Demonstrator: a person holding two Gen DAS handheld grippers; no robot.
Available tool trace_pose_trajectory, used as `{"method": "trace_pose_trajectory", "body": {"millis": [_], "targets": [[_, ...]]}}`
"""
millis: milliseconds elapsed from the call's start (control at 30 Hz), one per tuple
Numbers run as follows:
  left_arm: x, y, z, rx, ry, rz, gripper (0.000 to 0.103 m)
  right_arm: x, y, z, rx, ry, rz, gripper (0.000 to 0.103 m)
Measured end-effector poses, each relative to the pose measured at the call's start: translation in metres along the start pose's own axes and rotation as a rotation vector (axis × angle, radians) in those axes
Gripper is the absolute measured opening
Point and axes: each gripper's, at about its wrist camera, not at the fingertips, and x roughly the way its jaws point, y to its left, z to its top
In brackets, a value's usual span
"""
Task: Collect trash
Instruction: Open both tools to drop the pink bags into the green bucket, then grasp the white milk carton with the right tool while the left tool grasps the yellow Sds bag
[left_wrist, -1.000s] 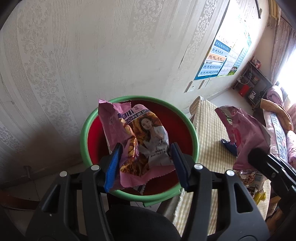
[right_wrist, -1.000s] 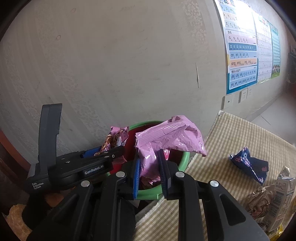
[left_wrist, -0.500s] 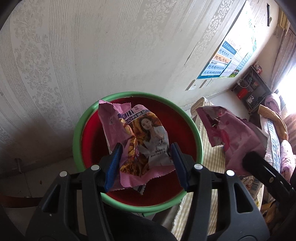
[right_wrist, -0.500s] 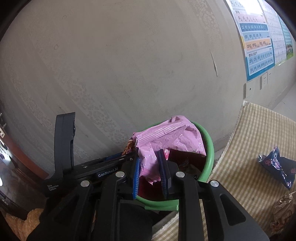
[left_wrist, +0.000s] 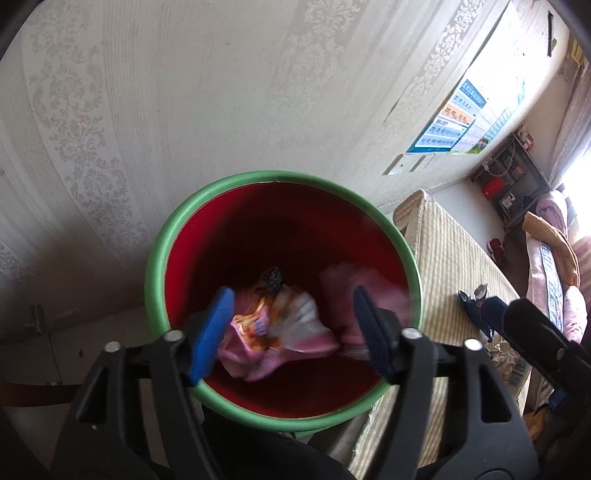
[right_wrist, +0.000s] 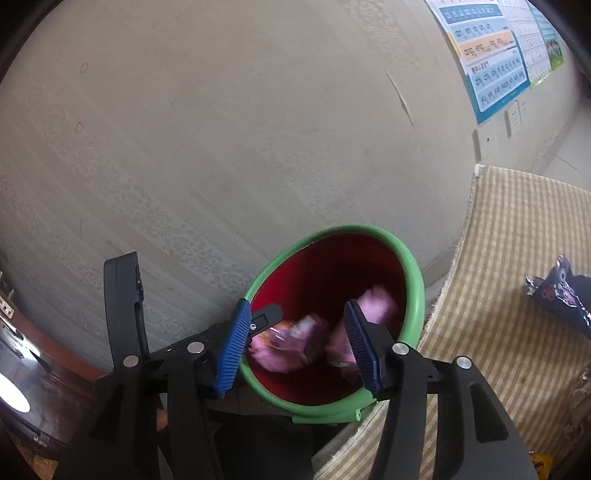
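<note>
A red bin with a green rim stands by the wall next to a table. Both grippers hover over its mouth. My left gripper is open and empty. My right gripper is open and empty. Two pink snack wrappers, blurred by motion, are inside the bin: one between the left fingers, the other to its right. A small dark wrapper lies deeper in the bin.
A table with a checked yellow cloth stands right of the bin. A dark blue wrapper lies on it, with more trash at its near right edge. The papered wall is just behind the bin.
Both grippers have opened and let go of their pink wrappers, which have dropped into the bin. The right gripper has moved left over the bin.
</note>
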Motion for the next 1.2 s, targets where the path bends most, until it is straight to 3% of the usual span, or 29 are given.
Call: {"method": "trace_pose_trajectory", "body": {"millis": [300,433,567,667,733,800,967,1067,1200], "targets": [[-0.014,-0.022,-0.017,0.051,-0.022,0.020,0.071,-0.055,-0.002,-0.018,-0.024,-0.086,-0.118,0.060],[-0.021,-0.049,-0.031,0.106,-0.030,-0.012,0.071,-0.110,-0.018,-0.037,-0.036,-0.158,-0.262,0.064],[-0.021,-0.083,-0.056,0.182,-0.006,-0.044,0.071,-0.162,-0.057,-0.055,0.001,-0.205,-0.510,0.066],[-0.020,-0.114,-0.077,0.281,0.032,-0.078,0.071,-0.185,-0.091,-0.069,0.061,-0.188,-0.655,0.066],[-0.021,-0.134,-0.089,0.352,0.044,-0.088,0.071,-0.186,-0.111,-0.075,0.097,-0.149,-0.691,0.066],[-0.023,-0.146,-0.098,0.365,0.047,-0.104,0.071,-0.183,-0.127,-0.079,0.124,-0.111,-0.706,0.066],[-0.018,-0.172,-0.132,0.415,0.125,-0.140,0.071,-0.163,-0.155,-0.086,0.163,-0.053,-0.640,0.065],[-0.016,-0.192,-0.152,0.496,0.155,-0.152,0.071,-0.155,-0.169,-0.090,0.179,-0.032,-0.620,0.041],[-0.012,-0.211,-0.166,0.568,0.173,-0.179,0.071,-0.179,-0.156,-0.094,0.176,-0.124,-0.586,0.041]]}}
